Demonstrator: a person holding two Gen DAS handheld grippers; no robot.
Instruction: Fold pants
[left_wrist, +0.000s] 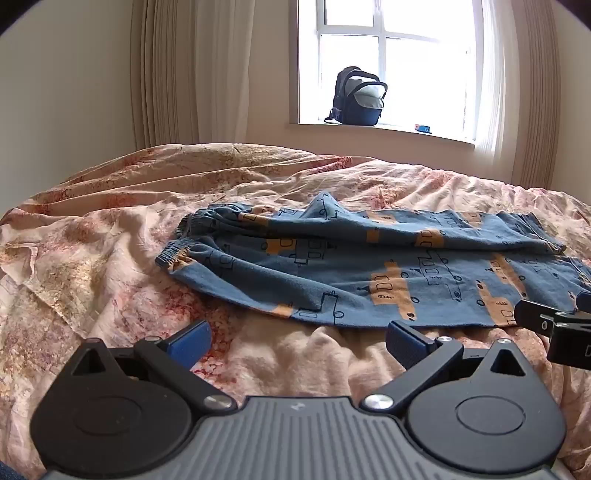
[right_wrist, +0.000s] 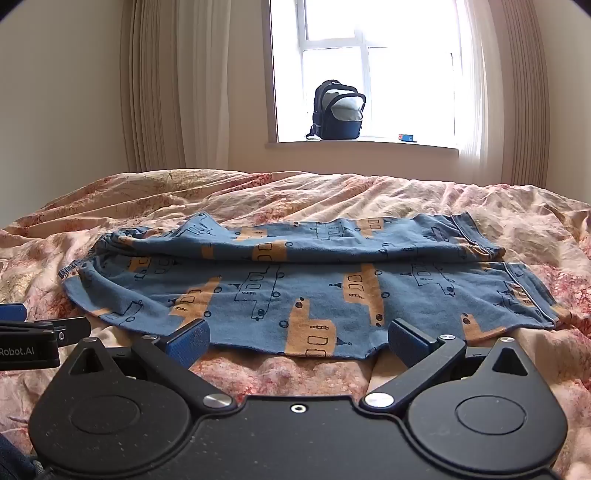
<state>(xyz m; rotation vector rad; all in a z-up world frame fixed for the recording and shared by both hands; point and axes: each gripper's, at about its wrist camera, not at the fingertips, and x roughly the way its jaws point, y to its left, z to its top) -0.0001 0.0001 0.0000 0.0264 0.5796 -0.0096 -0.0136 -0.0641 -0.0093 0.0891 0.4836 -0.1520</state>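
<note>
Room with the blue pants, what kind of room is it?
Most likely a bedroom: the pants lie on a bed with a rumpled floral cover, with curtains by the window.

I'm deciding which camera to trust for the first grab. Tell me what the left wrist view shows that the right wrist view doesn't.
Left wrist only: the left gripper open over bare bedding, short of the pants; the right gripper's tip at its right edge.

Right wrist only: the right gripper open at the pants' near edge; the hem end in full; "Robot.AI" lettering on the left gripper.

Both: pants flat on the bed, backpack on the sill.
</note>
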